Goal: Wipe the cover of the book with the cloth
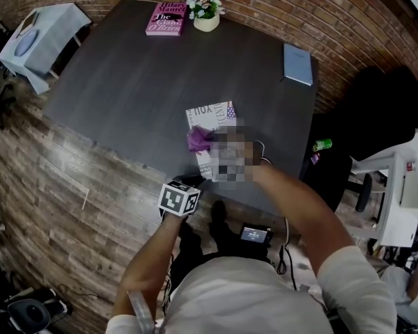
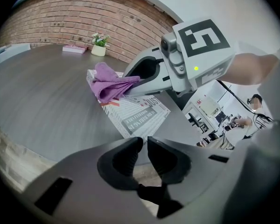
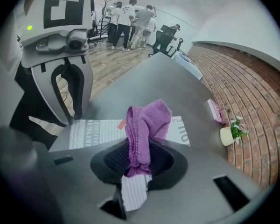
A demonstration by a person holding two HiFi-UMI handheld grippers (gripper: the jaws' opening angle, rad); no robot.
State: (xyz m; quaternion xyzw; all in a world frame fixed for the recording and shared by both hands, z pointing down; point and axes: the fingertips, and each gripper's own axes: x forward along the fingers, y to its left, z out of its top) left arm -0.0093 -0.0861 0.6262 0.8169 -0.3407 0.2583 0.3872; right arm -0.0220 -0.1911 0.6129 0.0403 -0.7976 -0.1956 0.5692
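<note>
A dark table (image 1: 125,82) is set by a brick wall (image 1: 265,12). The book (image 1: 210,114) lies near its front edge. The purple cloth (image 3: 147,125), clamped in the right gripper (image 3: 139,149), is laid on its cover. The left gripper (image 2: 144,146) is held nearby, jaws almost together, empty. Wiping is judged begun, not finished.

Dark table (image 1: 125,82) on wood floor (image 1: 49,207) beside a brick wall (image 2: 84,17).
</note>
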